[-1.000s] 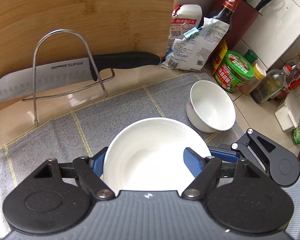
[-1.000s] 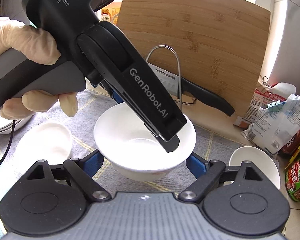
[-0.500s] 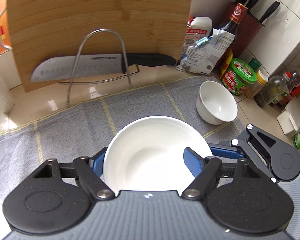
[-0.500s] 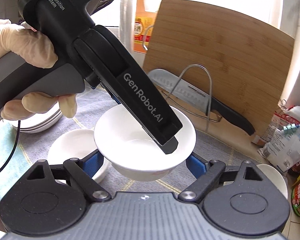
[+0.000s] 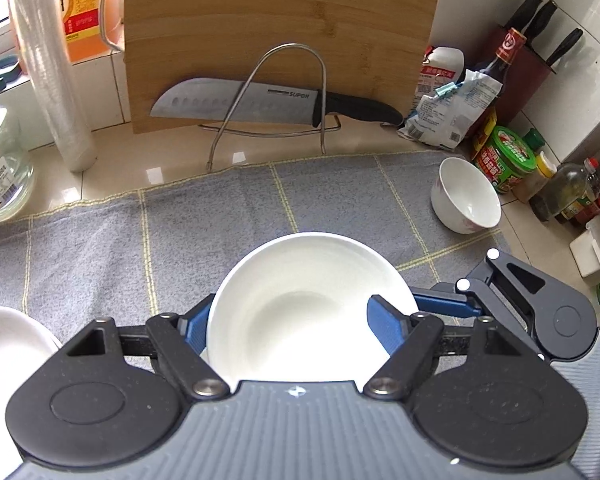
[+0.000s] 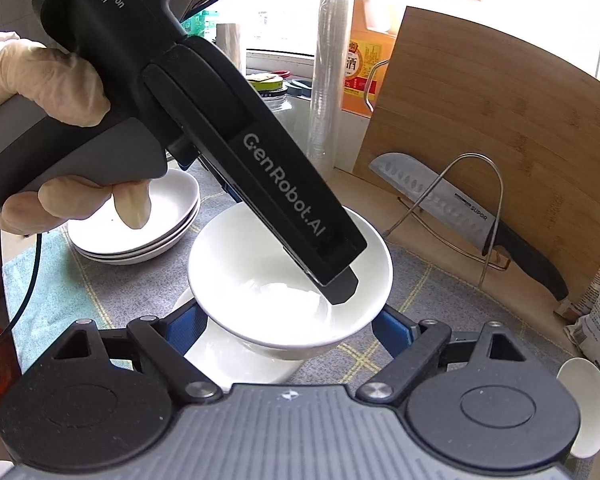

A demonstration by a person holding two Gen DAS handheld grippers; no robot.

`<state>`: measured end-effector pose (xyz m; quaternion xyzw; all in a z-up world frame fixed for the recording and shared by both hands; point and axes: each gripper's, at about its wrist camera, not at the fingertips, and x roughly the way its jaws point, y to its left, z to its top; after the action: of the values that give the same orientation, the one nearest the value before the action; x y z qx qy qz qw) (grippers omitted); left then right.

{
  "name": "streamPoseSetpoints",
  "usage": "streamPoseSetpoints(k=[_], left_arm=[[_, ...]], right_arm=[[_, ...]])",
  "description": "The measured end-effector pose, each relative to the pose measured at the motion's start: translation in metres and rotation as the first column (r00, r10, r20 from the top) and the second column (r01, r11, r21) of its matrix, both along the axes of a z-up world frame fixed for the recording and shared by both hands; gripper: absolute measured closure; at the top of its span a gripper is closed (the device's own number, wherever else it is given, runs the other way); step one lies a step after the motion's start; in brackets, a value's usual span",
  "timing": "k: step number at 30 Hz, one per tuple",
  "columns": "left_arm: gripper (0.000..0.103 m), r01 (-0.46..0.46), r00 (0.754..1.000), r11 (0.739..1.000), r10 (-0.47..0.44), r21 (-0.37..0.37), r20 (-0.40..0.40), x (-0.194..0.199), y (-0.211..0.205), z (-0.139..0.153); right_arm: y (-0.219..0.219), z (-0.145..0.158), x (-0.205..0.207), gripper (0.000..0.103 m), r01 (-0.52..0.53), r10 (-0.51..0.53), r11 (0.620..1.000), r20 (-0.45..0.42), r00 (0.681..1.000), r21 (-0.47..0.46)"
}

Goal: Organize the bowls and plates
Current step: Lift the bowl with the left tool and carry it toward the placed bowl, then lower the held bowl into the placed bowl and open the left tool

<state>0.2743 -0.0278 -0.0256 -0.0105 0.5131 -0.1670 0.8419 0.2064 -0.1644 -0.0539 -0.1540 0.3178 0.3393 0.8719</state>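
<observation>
At the far left of the right wrist view, a gloved hand (image 6: pixel 52 80) is seen wrapped around the handle of the left claw (image 5: pixel 290 326). Just beside it, a stack of white plates (image 6: pixel 140 232) is set on the grey checked cloth (image 5: pixel 100 240) that is spread over the tabletop (image 5: pixel 112 176). Behind the cloth, a glass jar (image 5: pixel 0 172), a roll of cling film (image 5: pixel 48 72) and an orange bottle (image 5: pixel 84 4) are lined up.

In the middle, a white bowl (image 5: pixel 308 308) is held clear of the cloth. The left claw is clamped on the bowl's wall, with one blue pad (image 5: pixel 384 328) laid inside the bowl and the other pressed against the outside. Under the held bowl a second white bowl (image 6: pixel 236 360) is seen on the cloth; whether the two are touching cannot be told. The right claw (image 6: pixel 288 330) is stood apart, its blue fingers placed on either side of the held bowl below the rim; whether they are pressed against it cannot be told.

Further back, a bamboo cutting board (image 5: pixel 280 32) is propped upright, and a knife (image 5: pixel 260 104) is laid through a wire rack (image 5: pixel 284 92) in front of it.

To the right, a small white bowl (image 5: pixel 466 196) is left on the cloth's far corner, well apart from the held one. Beside it, a green-lidded jar (image 5: pixel 504 160), clipped bags (image 5: pixel 448 108) and a dark sauce bottle (image 5: pixel 496 68) are gathered against the tiled wall.
</observation>
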Motion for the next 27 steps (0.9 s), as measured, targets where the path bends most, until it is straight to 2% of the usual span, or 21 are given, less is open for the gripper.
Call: streamPoseSetpoints(k=[16, 27], left_arm=[[0.025, 0.0, 0.998, 1.0, 0.002, 0.03, -0.064, -0.012, 0.015, -0.029], [0.025, 0.016, 0.997, 0.999, -0.013, 0.039, -0.072, -0.011, 0.013, -0.037]], right_arm=[[0.022, -0.032, 0.002, 0.011, -0.047, 0.043, 0.998, -0.081, 0.996, -0.047], [0.025, -0.037, -0.004, 0.011, -0.037, 0.032, 0.998, -0.094, 0.995, -0.052]])
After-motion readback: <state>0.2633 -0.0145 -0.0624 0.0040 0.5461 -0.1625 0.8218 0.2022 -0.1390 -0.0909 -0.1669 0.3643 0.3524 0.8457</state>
